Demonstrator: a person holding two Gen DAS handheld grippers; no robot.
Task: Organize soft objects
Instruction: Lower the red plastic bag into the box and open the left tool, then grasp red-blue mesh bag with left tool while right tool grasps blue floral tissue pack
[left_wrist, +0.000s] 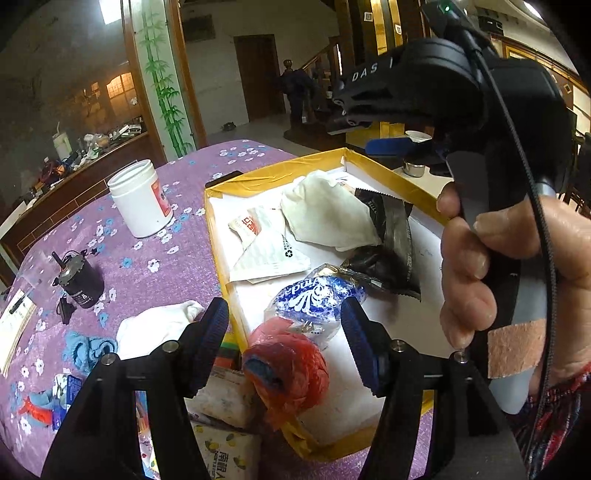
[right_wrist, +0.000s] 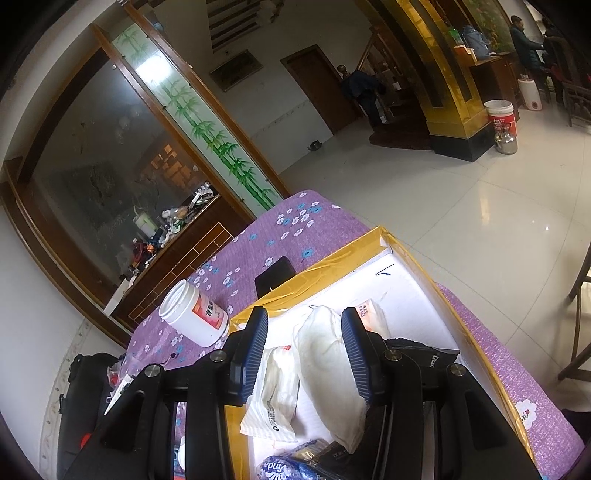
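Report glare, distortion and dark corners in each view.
Left wrist view: strong fisheye bending, black vignette at the corners, box evenly lit, background room dim. Right wrist view: horizon steeply tilted, window glare on the floor tiles and the bamboo glass panel, dark corners, hand-held gripper sharp.

From my left wrist view, the red plastic bag (left_wrist: 291, 365) at the near edge of the yellow-rimmed box (left_wrist: 221, 254) wraps something blue I cannot identify. The tissue packs (left_wrist: 221, 435) outside that edge sit half behind my left gripper's fingers (left_wrist: 208, 332) and are cut off by the picture's bottom. The black packet (left_wrist: 395, 236) lies partly under the white cloth (left_wrist: 325, 214), its print too small to read. In the right wrist view, the blue tissue pack (right_wrist: 280, 470) runs off the bottom edge (only part of its lettering shows), and the jar's label (right_wrist: 208, 312) is illegible.
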